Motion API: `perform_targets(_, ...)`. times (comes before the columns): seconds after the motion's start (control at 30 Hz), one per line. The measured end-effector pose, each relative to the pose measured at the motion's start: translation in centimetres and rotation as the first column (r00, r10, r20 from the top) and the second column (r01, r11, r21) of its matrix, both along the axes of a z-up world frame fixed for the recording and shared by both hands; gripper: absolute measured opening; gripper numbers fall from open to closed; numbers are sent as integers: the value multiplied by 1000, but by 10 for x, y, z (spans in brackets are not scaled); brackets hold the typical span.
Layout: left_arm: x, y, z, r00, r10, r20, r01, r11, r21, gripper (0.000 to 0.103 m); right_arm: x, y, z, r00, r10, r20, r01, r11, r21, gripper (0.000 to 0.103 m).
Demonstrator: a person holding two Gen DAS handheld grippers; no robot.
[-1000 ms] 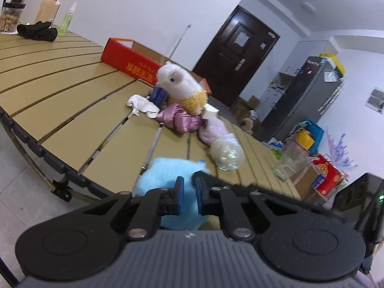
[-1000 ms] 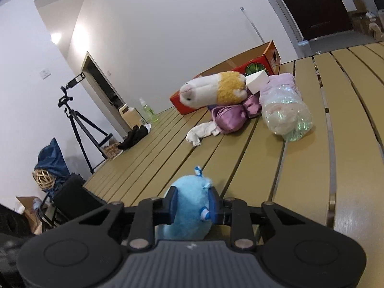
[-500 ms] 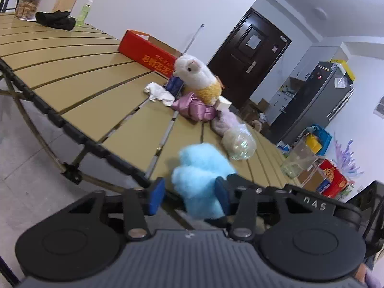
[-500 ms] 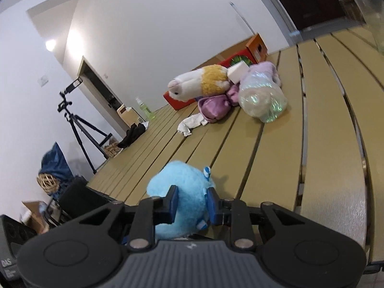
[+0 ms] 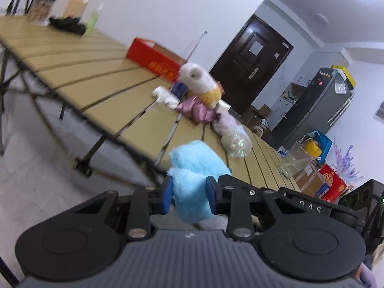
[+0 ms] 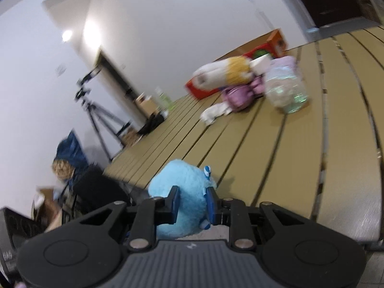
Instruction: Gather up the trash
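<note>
- The left gripper (image 5: 188,198) has its blue pads pressed on the two sides of a fluffy blue plush toy (image 5: 195,177); its jaws have just been closing, with the toy between them.
- The right gripper (image 6: 192,204) is clamped on the same blue plush toy (image 6: 178,200), pads sunk into the fur.
- The toy hangs between both grippers at the near edge of the slatted wooden table (image 5: 79,76), partly out over the floor.
- Farther along the table lies a heap: a white and yellow stuffed animal (image 5: 200,84), a purple shiny bag (image 5: 199,112), a crumpled white tissue (image 5: 165,97) and a clear plastic bottle (image 5: 236,141).
- A red cardboard box (image 5: 153,58) sits behind the heap.
</note>
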State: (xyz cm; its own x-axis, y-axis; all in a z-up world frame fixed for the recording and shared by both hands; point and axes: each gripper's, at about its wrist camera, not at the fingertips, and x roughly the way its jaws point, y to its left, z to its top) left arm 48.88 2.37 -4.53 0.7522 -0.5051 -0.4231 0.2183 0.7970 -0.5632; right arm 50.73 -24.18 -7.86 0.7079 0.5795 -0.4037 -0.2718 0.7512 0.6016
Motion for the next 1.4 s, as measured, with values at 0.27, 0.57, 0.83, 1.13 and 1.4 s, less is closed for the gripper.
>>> perform_targets(0.27,-2,8,-40,987,5,-158,5,998,61,31,-14,33,-27,995,62,-73,-77,972,-223,26)
perform_targets(0.57,31,-17,-106,923,162,-350,-10,918,397,46,7,58,-86,947,45,-319,-189,880,-436,52)
perform_targets(0.83,29,-20,-101,928,168,-333,5,888,460,60,4,57,-78,946,62,-318,-214,857,-469,56)
perform_targets(1.13,24,-17,-75,938,215,-271,-52,863,503,64,0,52,-50,968,81,-236,-180,883,-435,56)
perform_targets(1.4,26,-18,49,986,122,111,-157,906,394,79,-13,-1,68,986,34,163,5,973,-233,61)
